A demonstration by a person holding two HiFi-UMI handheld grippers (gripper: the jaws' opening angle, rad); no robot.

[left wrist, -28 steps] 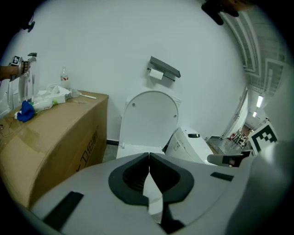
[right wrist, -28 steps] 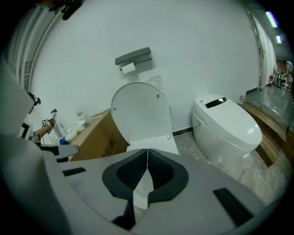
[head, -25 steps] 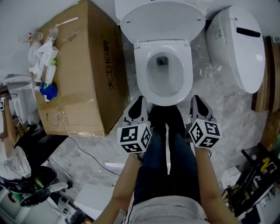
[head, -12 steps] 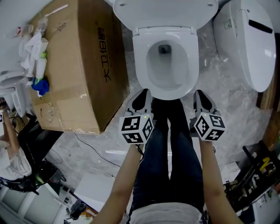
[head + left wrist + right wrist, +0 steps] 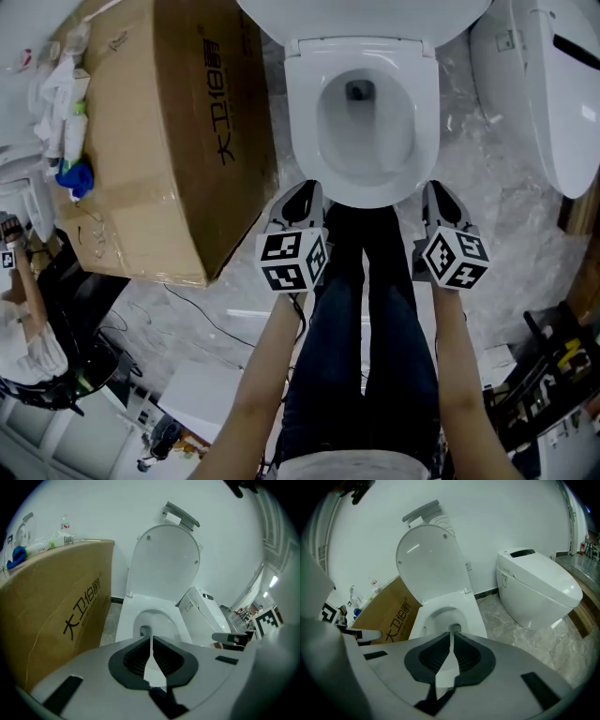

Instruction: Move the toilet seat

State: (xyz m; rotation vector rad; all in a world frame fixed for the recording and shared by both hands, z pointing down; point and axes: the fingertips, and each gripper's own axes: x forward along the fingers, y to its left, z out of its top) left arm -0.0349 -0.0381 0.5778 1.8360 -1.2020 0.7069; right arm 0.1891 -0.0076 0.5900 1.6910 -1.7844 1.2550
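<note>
Fingers on both grippers are pressed shut with nothing caught between them, and neither pair has reached the toilet. In the head view, the left gripper [image 5: 304, 190] and the right gripper [image 5: 437, 190] sit side by side at mid-frame, flanking the person's legs [image 5: 366, 328] in dark trousers. Both point at the front curve of the toilet seat [image 5: 303, 122], which lies flat on the bowl in the upper middle of the frame. The lid [image 5: 366, 14] is tipped back at the top edge. By my reckoning nothing of the job is done yet: the seat still has to be reached, gripped at its rim and swung. A matte brown cardboard box [image 5: 178, 141], taped and printed with dark characters, fills the upper left. A second toilet [image 5: 548, 94] rests on the glossy, grey-veined floor [image 5: 487, 216] at the upper right. In the left gripper view the dark ribbed fingers [image 5: 133, 657], set in smooth grey plastic, meet along a thin line at the lower centre. Beyond them the seat shows as a hard, shiny white ring with squared shoulders and a rounded front. The lid stands upright behind it, a smooth oval with two small bumpers. In the right gripper view the fingers [image 5: 468, 656] are likewise closed on nothing. The seat lies ahead at centre, well apart from the tips, and the second toilet's glazed, rounded body bulks at the right.
</note>
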